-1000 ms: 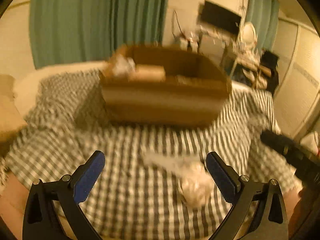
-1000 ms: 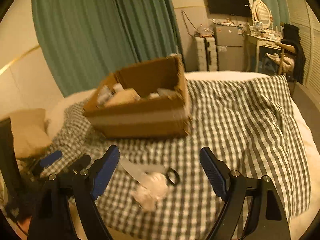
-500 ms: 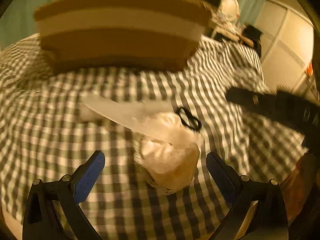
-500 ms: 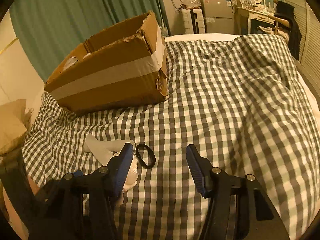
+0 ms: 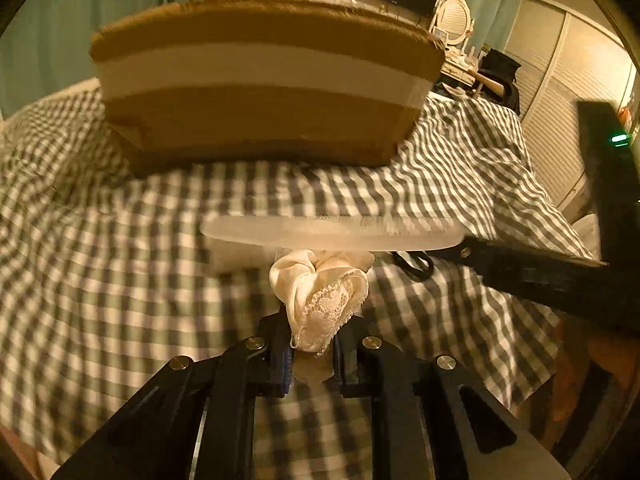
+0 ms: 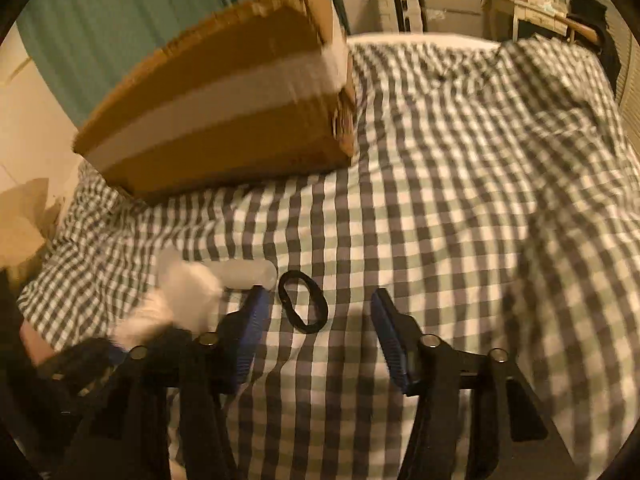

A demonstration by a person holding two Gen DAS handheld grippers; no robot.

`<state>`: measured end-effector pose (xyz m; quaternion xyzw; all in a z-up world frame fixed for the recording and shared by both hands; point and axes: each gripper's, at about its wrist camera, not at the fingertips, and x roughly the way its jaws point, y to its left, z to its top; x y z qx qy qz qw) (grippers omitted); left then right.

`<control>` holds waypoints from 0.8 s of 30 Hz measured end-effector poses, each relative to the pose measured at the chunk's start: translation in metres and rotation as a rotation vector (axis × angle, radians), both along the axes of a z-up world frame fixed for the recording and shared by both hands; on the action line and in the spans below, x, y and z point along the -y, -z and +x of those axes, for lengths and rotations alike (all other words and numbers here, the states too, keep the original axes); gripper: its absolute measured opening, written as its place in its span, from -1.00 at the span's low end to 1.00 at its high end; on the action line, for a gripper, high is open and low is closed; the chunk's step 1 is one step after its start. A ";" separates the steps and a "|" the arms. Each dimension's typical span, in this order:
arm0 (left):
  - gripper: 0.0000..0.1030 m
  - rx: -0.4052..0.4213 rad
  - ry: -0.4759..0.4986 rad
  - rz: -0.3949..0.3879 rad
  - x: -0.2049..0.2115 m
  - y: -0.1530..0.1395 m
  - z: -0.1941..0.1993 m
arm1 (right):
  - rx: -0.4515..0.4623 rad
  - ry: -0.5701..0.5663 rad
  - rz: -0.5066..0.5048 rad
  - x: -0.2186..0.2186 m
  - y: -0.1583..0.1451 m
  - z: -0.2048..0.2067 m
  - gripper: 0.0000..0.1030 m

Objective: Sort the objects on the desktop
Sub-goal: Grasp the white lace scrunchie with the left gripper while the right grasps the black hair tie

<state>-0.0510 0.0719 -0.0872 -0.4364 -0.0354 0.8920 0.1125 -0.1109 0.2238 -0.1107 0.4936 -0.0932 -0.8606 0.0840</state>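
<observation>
One cream scrunchie [image 5: 320, 296] pinched in left hand-held gripper [image 5: 310, 354], comb [image 5: 332, 234] beyond

right gripper [image 6: 318, 320] jaws closing around black hair tie [image 6: 303, 301] at lower centre, pads not touching it; cardboard box [image 6: 224, 108] upper left on checked blanket [image 6: 460, 184].

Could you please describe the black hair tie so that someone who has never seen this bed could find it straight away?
Start at the cardboard box on the checked bedspread and come toward the camera. The black hair tie lies flat on the cloth, beside the frosted comb and cream scrunchie. It is the only dark, thin loop there.
</observation>
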 end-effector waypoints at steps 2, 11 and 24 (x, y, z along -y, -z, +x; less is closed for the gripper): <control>-0.71 -0.006 0.002 -0.012 0.002 0.000 0.001 | 0.042 0.023 0.002 -0.001 0.012 -0.008 -0.24; -0.71 0.066 0.020 0.018 0.004 0.013 -0.001 | 0.012 -0.007 0.061 0.010 0.005 0.006 -0.93; -0.71 0.023 0.079 0.035 -0.013 -0.014 0.047 | -0.136 0.009 0.055 0.007 -0.060 0.056 -0.93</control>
